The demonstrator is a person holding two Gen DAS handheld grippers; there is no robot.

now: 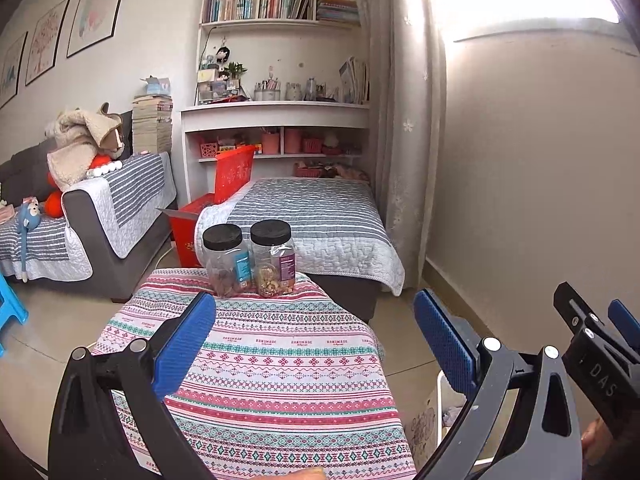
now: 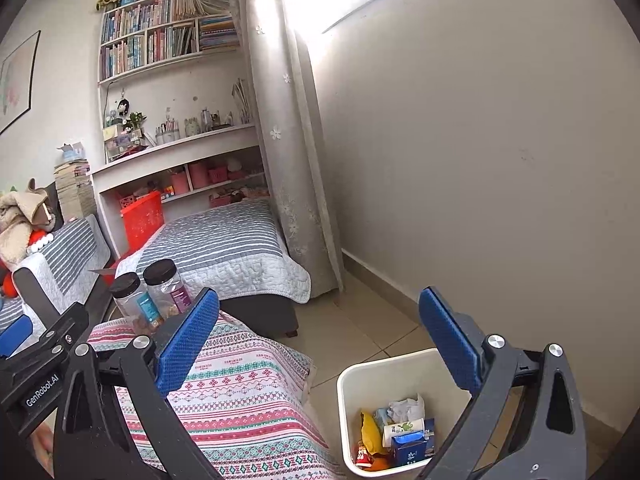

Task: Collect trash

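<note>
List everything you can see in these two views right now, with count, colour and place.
jars: two, clear with black lids, far end of the patterned table
tablecloth: one, pink and teal pattern, covers the table
trash bin: one, white, on the floor right of the table, holds wrappers and cartons
red crates: two, between sofa and ottoman
ottoman: one, grey striped cover, beyond the table
bookshelf: one, white, back wall
left gripper: open, over the table
right gripper: open, above the bin
</note>
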